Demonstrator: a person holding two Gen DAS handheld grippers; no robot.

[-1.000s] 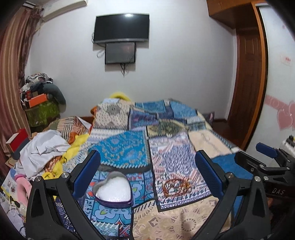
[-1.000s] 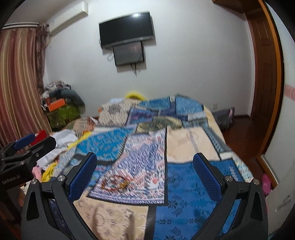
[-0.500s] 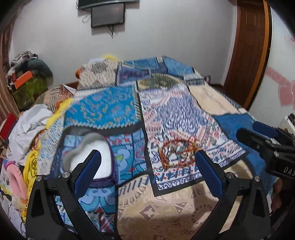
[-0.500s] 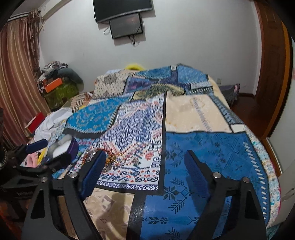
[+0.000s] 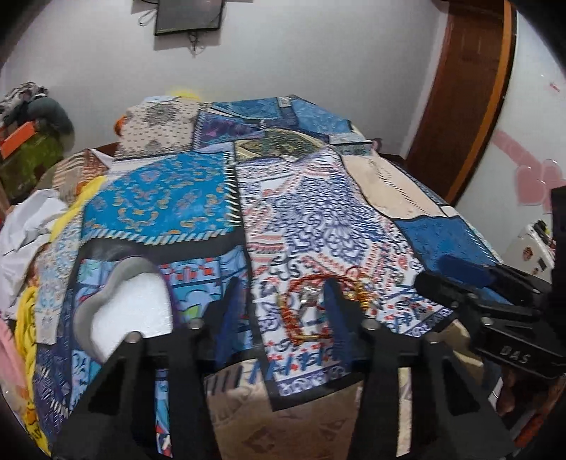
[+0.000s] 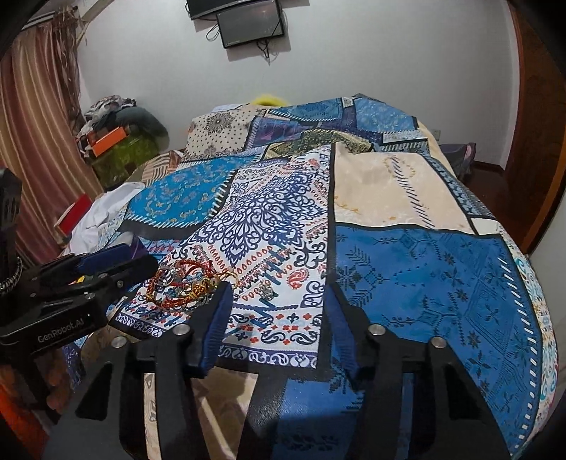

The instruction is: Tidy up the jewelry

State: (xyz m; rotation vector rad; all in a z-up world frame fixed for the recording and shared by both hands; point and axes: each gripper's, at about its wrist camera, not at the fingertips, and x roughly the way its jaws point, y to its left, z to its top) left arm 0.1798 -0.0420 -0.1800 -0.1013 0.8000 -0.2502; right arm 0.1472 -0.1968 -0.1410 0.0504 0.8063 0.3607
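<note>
A tangle of red and gold bracelets and small jewelry (image 5: 318, 304) lies on the patterned bedspread; it also shows in the right wrist view (image 6: 184, 286). A small silver piece (image 6: 265, 291) lies apart, to its right. A heart-shaped purple box with white lining (image 5: 131, 311) sits open to the left of the pile. My left gripper (image 5: 283, 311) is open and empty, its right finger over the pile. My right gripper (image 6: 279, 311) is open and empty, its left finger beside the pile.
The patchwork bedspread (image 6: 406, 269) covers the bed. White and yellow clothes (image 5: 32, 230) lie heaped at the bed's left side. A wooden door (image 5: 467, 88) stands at the right, and a wall screen (image 6: 251, 23) hangs at the far end.
Both grippers have tilted down and moved closer to the bed and the pile. Both jaws have narrowed but stay open. The jewelry and the box have not moved.
</note>
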